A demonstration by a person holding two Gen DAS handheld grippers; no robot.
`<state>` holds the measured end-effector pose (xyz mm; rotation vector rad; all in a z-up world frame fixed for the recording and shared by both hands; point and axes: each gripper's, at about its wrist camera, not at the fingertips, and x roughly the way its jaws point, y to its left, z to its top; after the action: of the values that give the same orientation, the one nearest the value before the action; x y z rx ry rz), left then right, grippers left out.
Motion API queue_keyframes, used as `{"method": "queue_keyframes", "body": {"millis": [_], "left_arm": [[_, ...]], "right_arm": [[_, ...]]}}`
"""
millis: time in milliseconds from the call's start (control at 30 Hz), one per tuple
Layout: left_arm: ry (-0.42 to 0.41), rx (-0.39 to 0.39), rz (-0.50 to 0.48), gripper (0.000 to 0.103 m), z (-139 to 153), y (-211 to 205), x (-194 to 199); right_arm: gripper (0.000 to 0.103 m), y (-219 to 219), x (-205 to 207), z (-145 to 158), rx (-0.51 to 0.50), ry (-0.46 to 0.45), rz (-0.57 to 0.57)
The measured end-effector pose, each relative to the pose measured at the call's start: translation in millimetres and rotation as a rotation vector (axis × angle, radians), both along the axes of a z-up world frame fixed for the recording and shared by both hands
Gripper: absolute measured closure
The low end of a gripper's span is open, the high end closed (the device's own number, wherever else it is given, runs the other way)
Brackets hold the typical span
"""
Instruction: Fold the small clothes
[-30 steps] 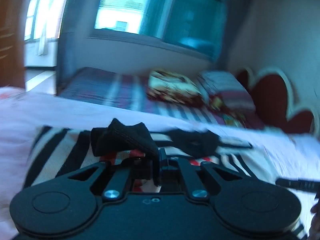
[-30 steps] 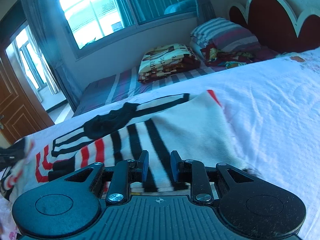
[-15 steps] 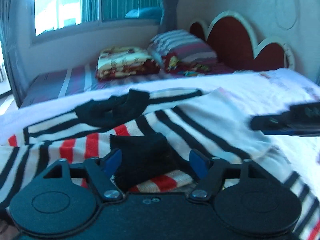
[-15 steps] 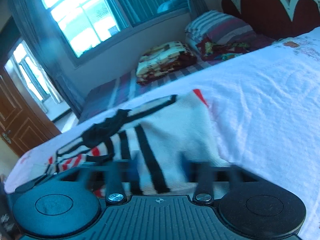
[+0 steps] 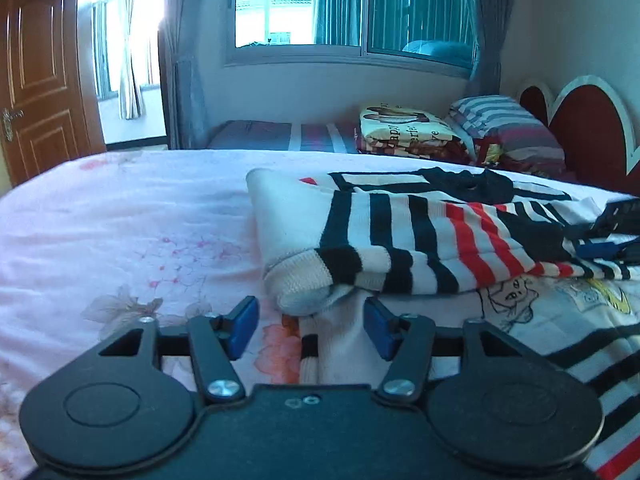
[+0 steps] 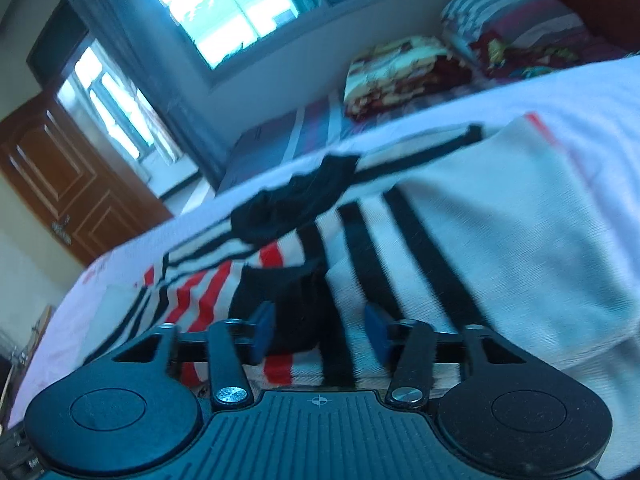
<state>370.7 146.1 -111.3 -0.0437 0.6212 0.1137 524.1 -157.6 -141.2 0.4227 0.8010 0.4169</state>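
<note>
A white sweater (image 5: pixel 400 236) with black and red stripes lies partly folded on the bed, its cuffed sleeve end (image 5: pixel 308 284) just ahead of my left gripper (image 5: pixel 310 322). The left gripper is open and empty, low over the sheet. My right gripper (image 6: pixel 320 330) is open and empty over the same sweater (image 6: pixel 480 224). A black sock (image 6: pixel 288 304) lies on the sweater between its fingers, untouched as far as I can tell. A second black piece (image 6: pixel 296 204) lies farther back; it also shows in the left wrist view (image 5: pixel 472 186).
The pink floral bed sheet (image 5: pixel 120 220) stretches to the left. A second bed behind holds a folded blanket (image 5: pixel 404 132) and striped pillows (image 5: pixel 504 128). A red headboard (image 5: pixel 588 132) stands at right, a wooden door (image 5: pixel 40 76) at left. The right gripper's fingers (image 5: pixel 616 232) show at the left view's right edge.
The left gripper opened, let go of the black sock on the sweater, and swung left to the sleeve cuff. The right gripper opened wide and moved over the dropped sock.
</note>
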Motion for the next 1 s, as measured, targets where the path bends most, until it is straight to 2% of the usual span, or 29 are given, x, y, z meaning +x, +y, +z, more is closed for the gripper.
{"method": "queue_keyframes", "body": {"millis": [33, 133, 167, 200, 300, 400, 467, 500, 533, 600, 667, 700, 767, 833, 867, 933, 1000], "left_arm": [[0.008, 0.0, -0.016, 0.036, -2, 0, 6], [0.005, 0.008, -0.03, 0.037, -5, 0, 14], [0.013, 0.015, -0.024, 0.04, -6, 1, 19], [0.022, 0.018, -0.015, 0.041, -9, 3, 21], [0.046, -0.014, -0.01, 0.04, -20, 12, 26], [0.039, -0.008, -0.016, 0.04, -22, 13, 23], [0.02, -0.002, -0.015, 0.043, -19, 13, 20], [-0.002, 0.0, -0.011, 0.053, -16, 13, 18], [-0.028, -0.008, -0.009, 0.058, -13, 15, 17], [-0.017, -0.017, -0.011, 0.058, -13, 17, 21], [-0.003, -0.014, -0.027, 0.059, -14, 16, 25], [-0.002, -0.008, -0.042, 0.059, -14, 14, 25], [0.003, 0.013, -0.07, 0.053, -13, 8, 25], [0.003, 0.044, -0.059, 0.055, -15, 6, 26], [0.0, 0.035, -0.041, 0.057, -15, 10, 27], [-0.006, -0.034, -0.015, 0.058, -14, 22, 27], [0.009, -0.055, -0.014, 0.058, -17, 27, 28]], "right_arm": [[0.061, 6, 1, -1, -0.024, -0.007, 0.008], [0.063, 18, 6, -1, -0.053, -0.022, 0.029], [0.09, 23, 9, -2, -0.064, -0.025, 0.043], [0.099, 30, 12, -2, -0.093, -0.027, 0.063], [0.099, 43, 8, 11, -0.172, -0.123, 0.095], [0.099, 26, -1, 30, -0.161, -0.199, 0.013], [0.099, 7, -7, 35, -0.192, -0.227, -0.065], [0.099, 0, -7, 32, -0.197, -0.208, -0.068], [0.099, -4, -4, 25, -0.199, -0.172, -0.047], [0.099, -7, -6, 17, -0.219, -0.16, -0.035], [0.099, -9, -9, 15, -0.197, -0.161, -0.04], [0.099, -10, -10, 15, -0.196, -0.164, -0.044], [0.099, -11, -10, 16, -0.192, -0.171, -0.052], [0.099, -10, -10, 15, -0.196, -0.167, -0.058], [0.099, -10, -8, 15, -0.203, -0.161, -0.062], [0.099, -12, -8, 17, -0.201, -0.158, -0.062], [0.099, -14, -12, 18, -0.201, -0.155, -0.054]]}}
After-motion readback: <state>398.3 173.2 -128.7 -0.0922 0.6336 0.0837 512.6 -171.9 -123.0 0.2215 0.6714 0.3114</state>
